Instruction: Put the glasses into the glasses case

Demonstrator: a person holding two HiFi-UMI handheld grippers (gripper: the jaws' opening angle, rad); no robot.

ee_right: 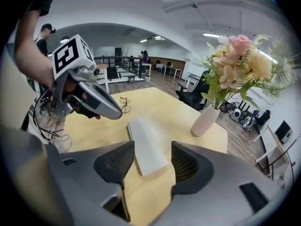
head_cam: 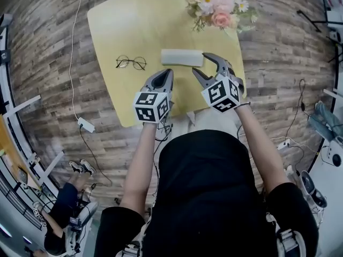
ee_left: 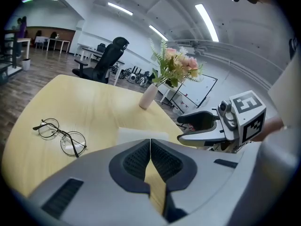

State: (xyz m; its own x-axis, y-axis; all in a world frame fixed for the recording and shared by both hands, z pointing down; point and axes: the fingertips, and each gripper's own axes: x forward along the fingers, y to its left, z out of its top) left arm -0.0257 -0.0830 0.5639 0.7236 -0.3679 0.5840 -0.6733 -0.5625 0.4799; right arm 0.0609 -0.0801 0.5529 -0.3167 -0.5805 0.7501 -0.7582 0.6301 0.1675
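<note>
Round wire-framed glasses lie unfolded on the yellow table, left of a closed pale grey glasses case. My left gripper hovers just short of the case's left end, its jaws shut with nothing between them. In the left gripper view the glasses are at the left and the case lies just beyond the shut pads. My right gripper stands open above the case's right end. In the right gripper view the case shows between the spread jaws, untouched.
A white vase of pink flowers stands at the table's far edge, right of the case. A cable and a white power adapter lie on the wooden floor to the left. Office chairs and desks stand far behind.
</note>
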